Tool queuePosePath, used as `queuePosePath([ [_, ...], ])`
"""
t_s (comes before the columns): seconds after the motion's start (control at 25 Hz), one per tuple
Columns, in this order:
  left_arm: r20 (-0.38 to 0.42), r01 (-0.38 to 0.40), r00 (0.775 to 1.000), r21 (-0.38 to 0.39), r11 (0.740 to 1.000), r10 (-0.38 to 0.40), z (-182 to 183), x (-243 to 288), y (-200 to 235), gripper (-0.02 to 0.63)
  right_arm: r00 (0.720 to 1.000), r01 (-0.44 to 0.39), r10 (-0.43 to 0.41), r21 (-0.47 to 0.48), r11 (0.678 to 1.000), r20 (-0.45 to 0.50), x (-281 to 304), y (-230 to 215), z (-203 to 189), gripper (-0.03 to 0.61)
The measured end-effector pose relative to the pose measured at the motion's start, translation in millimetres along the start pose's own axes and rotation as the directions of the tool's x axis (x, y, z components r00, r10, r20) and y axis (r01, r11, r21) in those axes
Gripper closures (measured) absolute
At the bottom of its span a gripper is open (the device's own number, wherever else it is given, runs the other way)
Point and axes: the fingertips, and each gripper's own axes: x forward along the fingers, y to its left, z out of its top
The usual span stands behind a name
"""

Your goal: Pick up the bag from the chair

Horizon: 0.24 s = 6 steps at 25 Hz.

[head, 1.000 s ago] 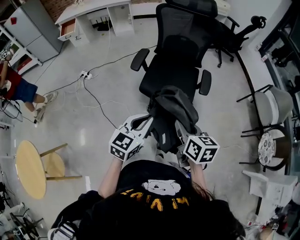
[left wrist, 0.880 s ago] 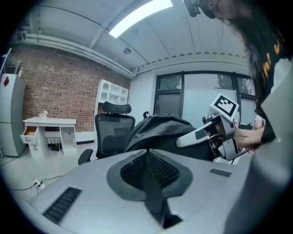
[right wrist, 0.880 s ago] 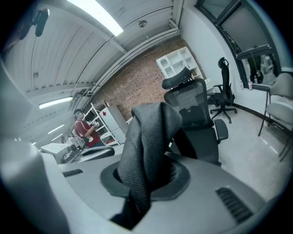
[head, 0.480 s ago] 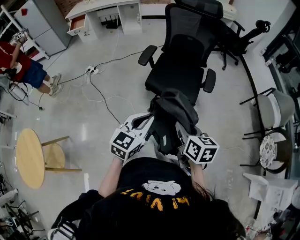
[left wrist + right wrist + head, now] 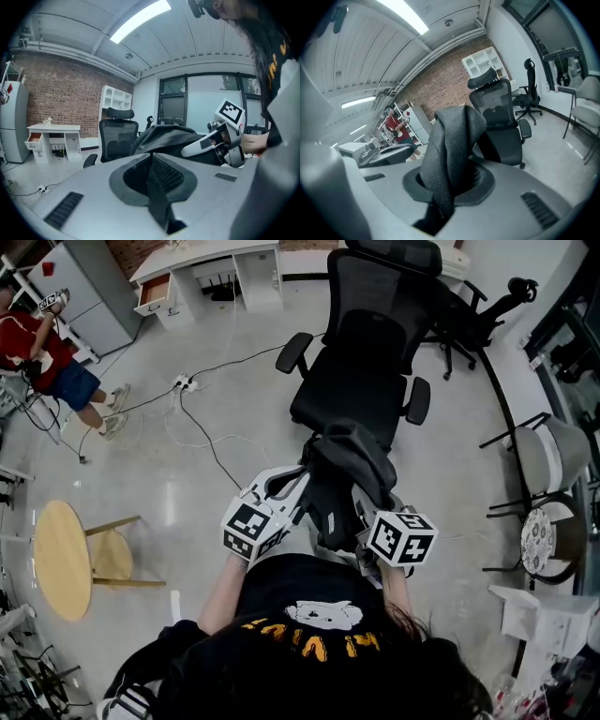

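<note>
Left gripper (image 5: pixel 151 164) and right gripper (image 5: pixel 446 180) each clamp the bag (image 5: pixel 352 460) just before the chair (image 5: pixel 361 390). Left apparently pinches a strap.

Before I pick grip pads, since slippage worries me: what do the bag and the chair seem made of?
Bag: dark grey woven fabric, matte; a coarse weave and limp folds show in the right gripper view. Chair: black; the back looks like mesh, faintly see-through in the left gripper view; seat cover unclear.
</note>
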Motion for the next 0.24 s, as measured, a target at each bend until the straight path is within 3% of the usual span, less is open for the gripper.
queuePosePath([
  [0.24,0.000,-0.003,1.000,0.003,1.000,0.003,5.0,4.7,0.8,0.586,1.000,0.002,-0.002,-0.010,1.000,-0.003,0.6,-2.5,3.9,0.532],
])
